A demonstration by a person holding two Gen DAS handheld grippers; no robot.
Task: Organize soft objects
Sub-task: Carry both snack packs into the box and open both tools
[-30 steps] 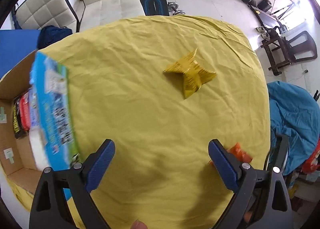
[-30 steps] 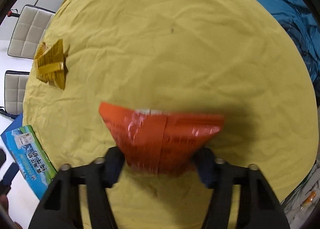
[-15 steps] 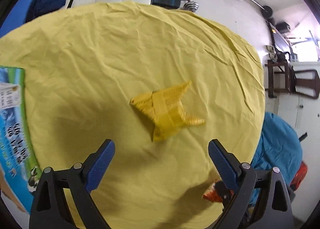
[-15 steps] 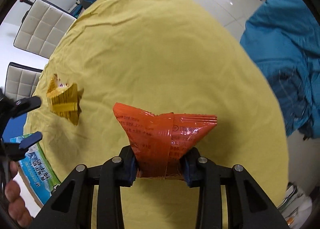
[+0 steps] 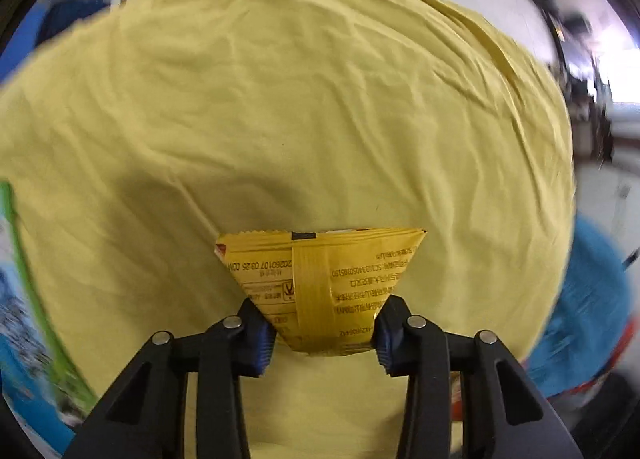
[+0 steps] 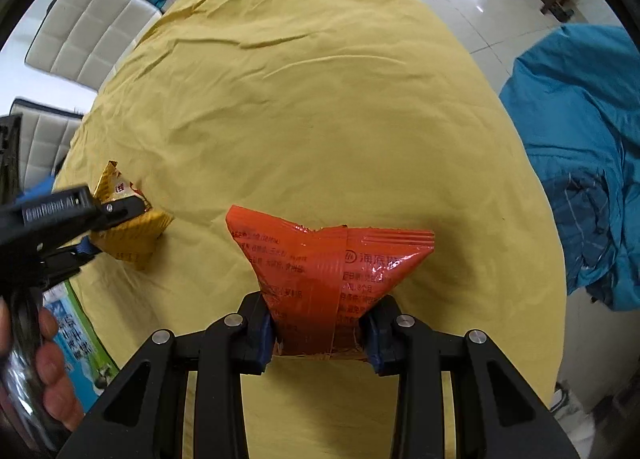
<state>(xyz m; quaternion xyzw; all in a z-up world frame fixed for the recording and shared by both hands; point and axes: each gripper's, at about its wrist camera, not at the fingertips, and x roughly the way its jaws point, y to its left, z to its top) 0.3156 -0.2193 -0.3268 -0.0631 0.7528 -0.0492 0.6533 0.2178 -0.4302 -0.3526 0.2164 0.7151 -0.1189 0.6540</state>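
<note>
Since the frame half a second back, the left gripper (image 5: 324,333) has advanced onto the yellow snack packet (image 5: 322,291), which then lay free on the cloth ahead of its spread fingers; the blue pads (image 5: 260,339) are now pressed against the packet's two sides, pinching its lower end. The packet fans upward from the grip toward 12 o'clock, seam and printed text facing the left wrist camera. In the right wrist view the same packet (image 6: 132,237) sits at 9 o'clock, near the cloth's edge, with the left gripper (image 6: 106,229) clamped over it.

The right gripper (image 6: 320,335) is closed on the orange snack packet (image 6: 324,279), pinched at its bottom end, its crimped top pointing to 12 o'clock above the yellow tablecloth (image 6: 320,119).

A blue-and-green printed package (image 5: 24,331) lies at 8 o'clock in the left wrist view, blurred. A blue fabric heap (image 6: 580,147) lies at 3 o'clock beyond the table. Two white padded chairs (image 6: 84,23) stand at 10 o'clock.
</note>
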